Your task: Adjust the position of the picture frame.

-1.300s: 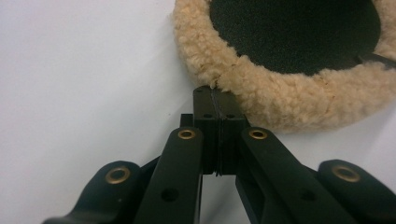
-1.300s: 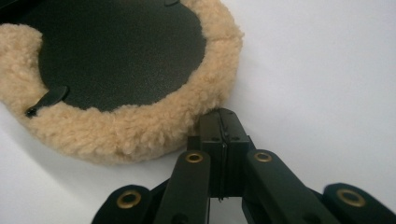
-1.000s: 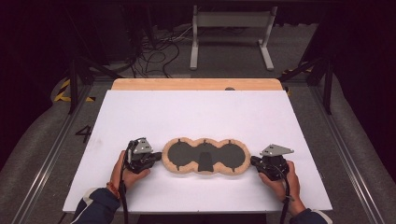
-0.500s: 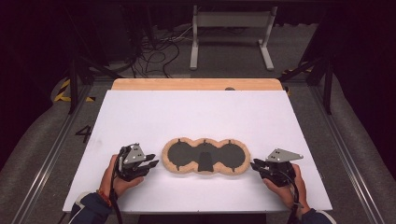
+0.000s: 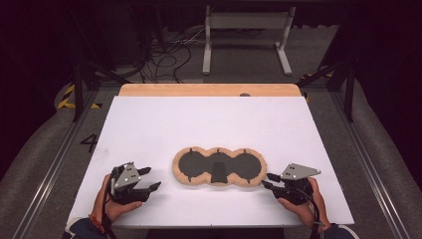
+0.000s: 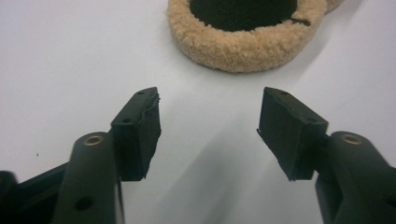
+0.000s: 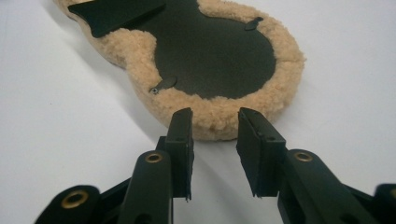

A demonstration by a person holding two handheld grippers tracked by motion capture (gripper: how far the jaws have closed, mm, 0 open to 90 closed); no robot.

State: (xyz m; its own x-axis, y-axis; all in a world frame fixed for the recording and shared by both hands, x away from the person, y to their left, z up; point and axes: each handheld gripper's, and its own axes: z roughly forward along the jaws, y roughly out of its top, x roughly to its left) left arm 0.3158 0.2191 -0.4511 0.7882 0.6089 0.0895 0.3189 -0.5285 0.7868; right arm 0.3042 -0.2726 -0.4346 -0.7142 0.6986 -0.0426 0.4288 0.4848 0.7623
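A three-lobed pad (image 5: 218, 167) with a tan fleece rim and a dark inner face lies flat near the front of the white tabletop (image 5: 209, 124). My left gripper (image 5: 151, 178) sits a short way left of the pad. Its jaws have just been opening and stand wide, with nothing between them (image 6: 210, 121); the pad's left lobe (image 6: 233, 46) lies ahead. My right gripper (image 5: 268, 180) is at the pad's right end. Its jaws have also been opening, and a gap shows between them (image 7: 215, 126). The fleece edge (image 7: 219, 126) lies just at their tips, unpressed.
A wooden strip (image 5: 209, 89) runs along the table's far edge. Beyond it on the dark floor stand a white metal frame (image 5: 246, 35) and loose cables (image 5: 169, 50). Metal rails flank the table, and a "4" mark (image 5: 89, 143) is on the left.
The left gripper has let go of the pad's left end, drawn back left and toward the person, and opened wide. The right gripper's jaws have parted at the pad's right end.
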